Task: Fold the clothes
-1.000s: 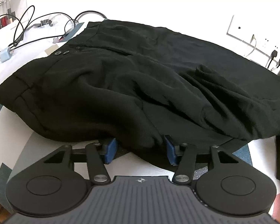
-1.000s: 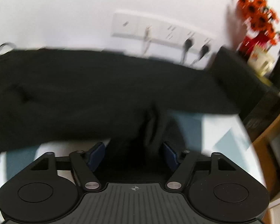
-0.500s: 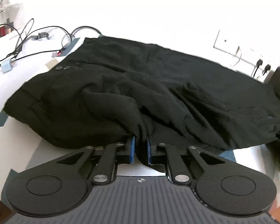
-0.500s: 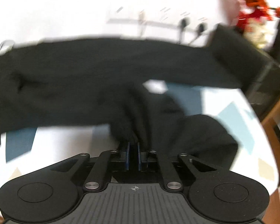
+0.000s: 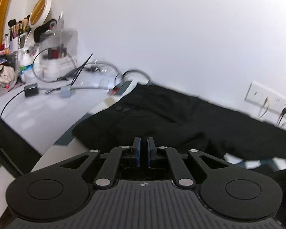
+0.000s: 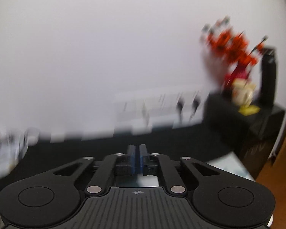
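Black garment (image 5: 181, 118) covers the table (image 5: 47, 114) to its wall edge.

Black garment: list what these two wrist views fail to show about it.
- Left wrist view: black garment cut off at the right edge; the left gripper body hides its near hem, so cloth between the shut pads is unclear.
- Right wrist view: motion blur smears the black garment; the right gripper jaws are opening, and whether cloth sits between them cannot be told.

Two wrist views, shared black garment (image 5: 181, 118)
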`<state>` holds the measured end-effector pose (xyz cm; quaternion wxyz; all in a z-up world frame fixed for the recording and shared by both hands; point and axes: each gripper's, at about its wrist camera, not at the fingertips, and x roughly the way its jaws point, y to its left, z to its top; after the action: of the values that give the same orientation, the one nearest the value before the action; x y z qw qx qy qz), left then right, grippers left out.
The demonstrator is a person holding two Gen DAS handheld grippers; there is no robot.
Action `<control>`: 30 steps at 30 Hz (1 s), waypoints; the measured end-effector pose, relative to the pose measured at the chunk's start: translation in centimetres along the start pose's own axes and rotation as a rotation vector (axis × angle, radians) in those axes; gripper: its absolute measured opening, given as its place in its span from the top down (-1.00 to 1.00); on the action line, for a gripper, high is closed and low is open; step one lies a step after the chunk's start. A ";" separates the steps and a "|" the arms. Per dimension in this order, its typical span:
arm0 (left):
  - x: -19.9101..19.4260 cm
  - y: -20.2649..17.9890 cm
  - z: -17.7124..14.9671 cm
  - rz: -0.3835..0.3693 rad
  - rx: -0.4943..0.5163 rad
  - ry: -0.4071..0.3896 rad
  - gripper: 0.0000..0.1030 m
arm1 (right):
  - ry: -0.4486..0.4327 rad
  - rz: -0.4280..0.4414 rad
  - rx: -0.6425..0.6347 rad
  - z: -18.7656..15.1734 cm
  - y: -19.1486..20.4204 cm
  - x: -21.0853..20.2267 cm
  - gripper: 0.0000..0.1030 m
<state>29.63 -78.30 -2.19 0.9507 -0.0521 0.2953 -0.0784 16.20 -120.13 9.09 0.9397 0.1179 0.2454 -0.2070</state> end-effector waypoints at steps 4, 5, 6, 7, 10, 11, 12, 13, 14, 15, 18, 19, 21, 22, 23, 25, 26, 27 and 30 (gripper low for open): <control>2.2 0.5 -1.7 -0.014 -0.003 0.193 0.76 | 0.219 0.032 -0.048 -7.6 3.0 3.8 0.37; 2.4 0.5 -2.1 -0.024 -0.009 0.229 0.64 | 0.273 0.037 -0.060 -9.7 3.9 4.5 0.27; 2.3 0.4 -2.4 -0.041 -0.014 0.251 0.42 | 0.316 0.035 -0.075 -11.4 4.9 5.1 0.10; 2.3 0.3 -2.8 -0.058 -0.020 0.273 0.28 | 0.341 0.020 -0.094 -12.8 6.1 5.3 -0.03; 1.9 -0.5 -3.2 -0.107 -0.035 0.307 -0.43 | 0.360 -0.027 -0.149 -15.3 8.2 6.0 -0.50; 1.8 -0.9 -3.5 -0.131 -0.038 0.320 -0.44 | 0.365 -0.042 -0.168 -15.8 8.7 6.3 -0.62; 2.0 -1.3 -3.8 -0.162 -0.028 0.342 -0.44 | 0.376 -0.052 -0.189 -16.1 9.1 6.6 -0.63; 2.1 -1.7 -4.2 -0.192 -0.019 0.363 -0.44 | 0.388 -0.061 -0.209 -16.4 9.4 7.1 -0.63; 2.2 -2.2 -4.5 -0.202 -0.009 0.384 -0.44 | 0.404 -0.067 -0.225 -16.6 9.4 7.6 -0.63; 2.3 -2.5 -4.6 -0.210 -0.005 0.398 -0.44 | 0.415 -0.070 -0.235 -16.7 9.4 8.0 -0.63; 2.7 -3.1 -5.0 -0.232 0.011 0.423 -0.51 | 0.420 -0.065 -0.216 -16.7 8.7 8.4 -0.59; 2.9 -3.2 -5.1 -0.233 0.017 0.424 -0.53 | 0.420 -0.061 -0.205 -16.6 8.3 8.5 -0.54; 3.6 -3.1 -5.4 -0.203 0.004 0.414 -0.54 | 0.409 -0.063 -0.174 -16.2 7.3 8.1 -0.18; 4.0 -3.1 -5.4 -0.182 -0.012 0.411 -0.54 | 0.407 -0.066 -0.151 -16.0 6.8 7.9 -0.06; 4.7 -3.1 -5.2 -0.168 -0.033 0.412 -0.54 | 0.406 -0.076 -0.132 -15.8 6.4 7.8 0.14; 5.8 -3.3 -4.8 -0.153 -0.046 0.386 -0.54 | 0.413 -0.119 -0.108 -15.3 5.9 8.0 0.22; 6.1 -3.6 -4.6 -0.139 -0.023 0.362 -0.54 | 0.416 -0.135 -0.103 -15.2 5.7 8.1 0.18; 6.5 -3.9 -4.4 -0.118 -0.001 0.345 -0.55 | 0.420 -0.144 -0.110 -15.1 5.7 8.3 0.13; 7.7 -4.8 -4.2 -0.110 0.027 0.323 -0.52 | 0.408 -0.141 -0.153 -15.0 6.1 8.8 0.12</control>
<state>32.90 -84.62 -9.21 0.8857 -0.0423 0.4401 -0.1418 19.70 -112.82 -7.41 0.8601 0.0681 0.4528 -0.2250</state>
